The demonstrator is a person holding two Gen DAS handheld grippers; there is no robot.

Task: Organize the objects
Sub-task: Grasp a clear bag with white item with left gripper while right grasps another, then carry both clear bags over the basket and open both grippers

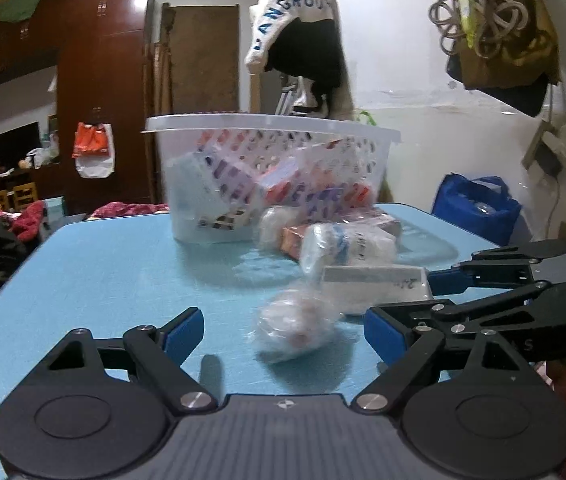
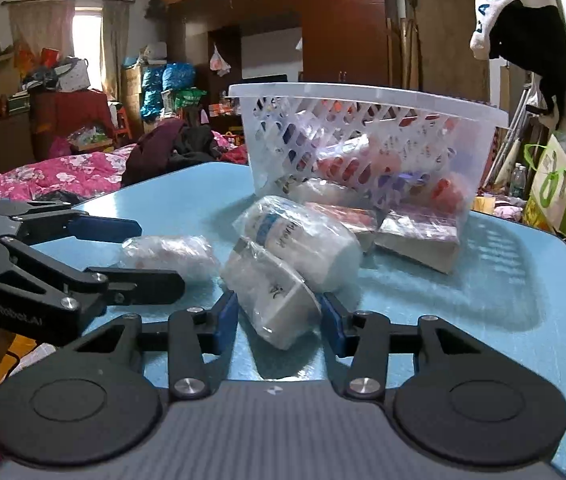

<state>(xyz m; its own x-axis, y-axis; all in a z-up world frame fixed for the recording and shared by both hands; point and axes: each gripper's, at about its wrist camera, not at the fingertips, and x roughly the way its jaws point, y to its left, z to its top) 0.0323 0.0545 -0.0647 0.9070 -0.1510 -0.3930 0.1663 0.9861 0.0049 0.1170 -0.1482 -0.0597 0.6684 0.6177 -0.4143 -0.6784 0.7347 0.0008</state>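
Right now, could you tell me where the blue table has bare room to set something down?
The blue table is bare along its left side, from the left gripper up to the white basket. Its right edge past the basket's shadow is also free. The middle is crowded: wrapped bottles and boxes lie before the basket.

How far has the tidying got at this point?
Partly done. The white basket on the blue table already holds several wrapped boxes. In hand: the right claw has closed on a wrapped white box, not yet lifted. The left claw is open around a small wrapped bundle. Left on the table: a wrapped bottle and two packets beside the basket.
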